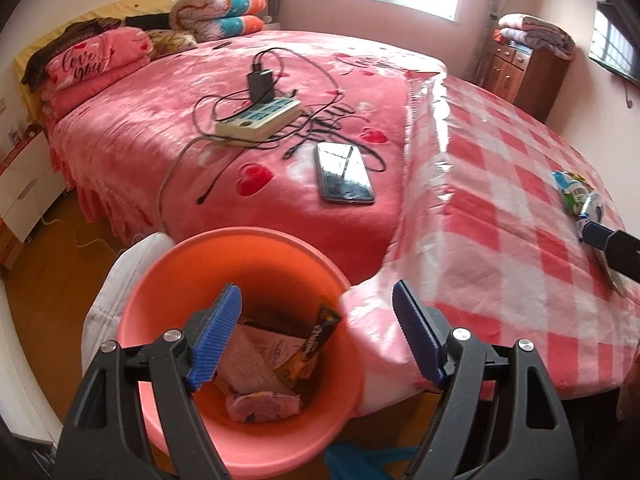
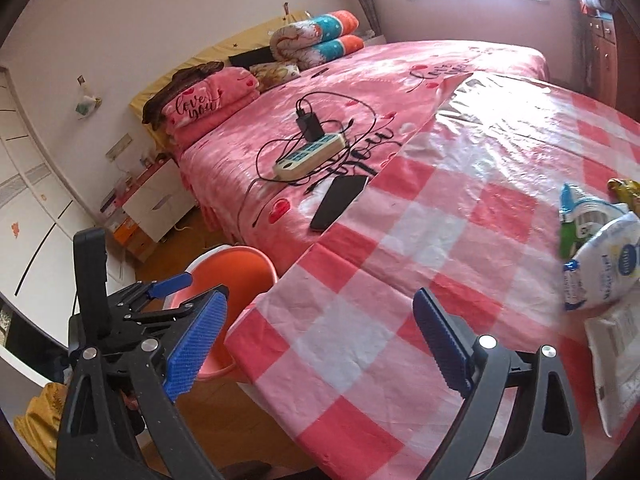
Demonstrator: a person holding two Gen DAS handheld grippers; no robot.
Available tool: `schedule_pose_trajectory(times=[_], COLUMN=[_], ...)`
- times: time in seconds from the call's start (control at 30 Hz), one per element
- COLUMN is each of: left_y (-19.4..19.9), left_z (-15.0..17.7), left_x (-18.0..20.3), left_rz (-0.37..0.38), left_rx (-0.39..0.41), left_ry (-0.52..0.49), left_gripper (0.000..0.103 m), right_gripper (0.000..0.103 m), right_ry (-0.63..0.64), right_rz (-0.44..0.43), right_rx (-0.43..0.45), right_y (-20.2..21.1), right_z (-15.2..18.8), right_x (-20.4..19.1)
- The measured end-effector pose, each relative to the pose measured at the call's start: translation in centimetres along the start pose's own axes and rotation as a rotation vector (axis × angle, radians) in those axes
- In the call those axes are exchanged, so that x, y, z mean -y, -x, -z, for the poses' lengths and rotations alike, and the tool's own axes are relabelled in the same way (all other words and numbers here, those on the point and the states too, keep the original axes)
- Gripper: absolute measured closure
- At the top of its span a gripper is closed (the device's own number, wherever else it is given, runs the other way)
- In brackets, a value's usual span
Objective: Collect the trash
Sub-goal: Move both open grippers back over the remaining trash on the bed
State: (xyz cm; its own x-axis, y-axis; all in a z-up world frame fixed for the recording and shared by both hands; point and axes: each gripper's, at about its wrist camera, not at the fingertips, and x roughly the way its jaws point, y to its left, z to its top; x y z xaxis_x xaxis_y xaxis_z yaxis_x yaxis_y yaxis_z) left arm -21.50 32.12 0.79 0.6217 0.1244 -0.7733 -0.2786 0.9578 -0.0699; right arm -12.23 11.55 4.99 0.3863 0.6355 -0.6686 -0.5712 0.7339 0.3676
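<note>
My left gripper point(image 1: 316, 336) is open and empty, right above an orange bin point(image 1: 168, 272) that holds several wrappers point(image 1: 260, 376). The bin stands on the floor against the bed corner; it also shows in the right wrist view point(image 2: 240, 264). My right gripper point(image 2: 316, 344) is open and empty over the red-and-white checked cloth point(image 2: 360, 280). A white and blue bag point(image 2: 604, 268), a green and white wrapper point(image 2: 576, 216) and a yellow wrapper point(image 2: 624, 188) lie on the cloth to its right. The green wrapper also shows in the left wrist view point(image 1: 576, 192).
A power strip point(image 1: 256, 120) with charger and tangled cables and a phone point(image 1: 344, 172) lie on the pink bedspread. Folded blankets point(image 1: 92, 64) are at the bed head. A wooden cabinet point(image 1: 524, 72) stands far right; a white nightstand point(image 2: 156, 204) stands left of the bed.
</note>
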Motion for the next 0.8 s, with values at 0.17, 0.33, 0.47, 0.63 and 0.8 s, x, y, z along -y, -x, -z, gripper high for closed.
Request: schedule_pose_trajectory(times=[0.17, 0.33, 0.47, 0.63, 0.8], left_y=[0.2, 0.4, 0.6, 1.0, 1.2], left_z=[-0.7, -1.2, -1.6, -2.0, -2.0], left_x=[1.9, 4.1, 5.9, 8.6, 11.3], left_rz=[0.030, 0.054, 0.074, 0.102, 0.118], left_rx=[0.013, 0.023, 0.028, 0.035, 0.035], left_ry=[-0.023, -0.059, -0.093, -0.147, -0.200], left_gripper=[0.024, 0.024, 0.024, 0.024, 0.024], right_gripper=[0.010, 0.010, 0.010, 0.010, 0.010], right_ry=[-0.018, -0.042, -0.055, -0.087, -0.142], right_rz=[0.018, 0.035, 0.055, 0.071, 0.092], right_rx=[0.036, 0.065, 0.099, 0.144, 0.182], right_y=[1.2, 2.4, 3.7, 5.4, 7.0], right_z=[0.3, 0.7, 0.9, 1.2, 1.5], right_x=[1.3, 2.5, 3.4, 5.1, 7.3])
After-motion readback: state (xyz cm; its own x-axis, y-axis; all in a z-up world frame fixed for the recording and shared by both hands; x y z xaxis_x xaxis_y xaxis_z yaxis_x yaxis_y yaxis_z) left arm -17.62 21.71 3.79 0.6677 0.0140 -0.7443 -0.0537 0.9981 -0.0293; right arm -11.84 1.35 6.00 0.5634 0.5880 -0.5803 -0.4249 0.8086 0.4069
